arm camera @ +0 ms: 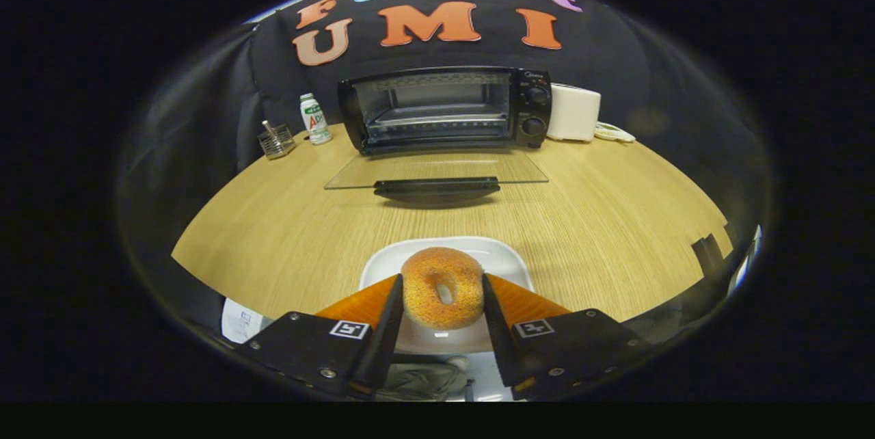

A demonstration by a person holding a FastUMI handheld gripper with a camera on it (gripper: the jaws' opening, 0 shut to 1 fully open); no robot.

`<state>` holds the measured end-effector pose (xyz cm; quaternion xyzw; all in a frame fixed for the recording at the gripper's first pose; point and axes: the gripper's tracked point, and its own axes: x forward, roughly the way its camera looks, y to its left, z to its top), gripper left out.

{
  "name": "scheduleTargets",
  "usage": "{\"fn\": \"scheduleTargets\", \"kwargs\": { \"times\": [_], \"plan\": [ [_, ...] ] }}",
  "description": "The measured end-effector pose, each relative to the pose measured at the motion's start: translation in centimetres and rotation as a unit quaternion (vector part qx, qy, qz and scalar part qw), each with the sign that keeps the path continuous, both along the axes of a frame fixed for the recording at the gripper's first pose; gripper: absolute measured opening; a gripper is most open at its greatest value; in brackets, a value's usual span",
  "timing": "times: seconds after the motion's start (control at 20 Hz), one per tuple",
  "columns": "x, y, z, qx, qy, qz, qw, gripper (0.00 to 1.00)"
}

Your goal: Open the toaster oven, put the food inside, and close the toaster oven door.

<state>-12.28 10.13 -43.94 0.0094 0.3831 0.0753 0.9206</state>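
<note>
Golden-brown and speckled, the bagel [442, 287] sits between the two fingers of the hand-held gripper [441, 292], which pinches it from left and right across its outer rim, one finger against each side. It stands on edge with its hole facing the camera, just above the white plate [506, 258] that lies on the near part of the wooden table [615, 220]; whether its lower edge touches the plate I cannot tell. By its look the bagel should be light and fairly stiff in the crust yet yielding inside, so a moderate squeeze ought to hold it; pressing too hard would likely dent it, and the crust's rough surface probably guards against slipping. The outer rim, where the fingers sit now, seems the sensible place to hold, since the ring is widest there. Far beyond the fingers, the black toaster oven [444, 111] stands open, its glass door [437, 169] lowered flat toward the plate, the handle [437, 187] at its near edge. Between bagel and door lies bare tabletop, so the load must be carried forward over the door and onto the rack.
</note>
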Motion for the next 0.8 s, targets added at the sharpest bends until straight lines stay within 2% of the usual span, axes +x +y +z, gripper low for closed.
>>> {"fn": "scheduleTargets", "kwargs": {
  "times": [0.3,0.5,0.7,0.8],
  "plan": [
    [7.5,2.2,5.5,0.078,-0.054,-0.014,0.995,0.61],
    [13.2,2.5,7.1,0.083,-0.082,-0.022,0.993,0.61],
    [18.8,2.7,7.8,0.106,-0.097,-0.054,0.988,0.61],
    [21.0,3.0,7.7,0.137,-0.095,-0.076,0.983,0.61]
  ]
}}
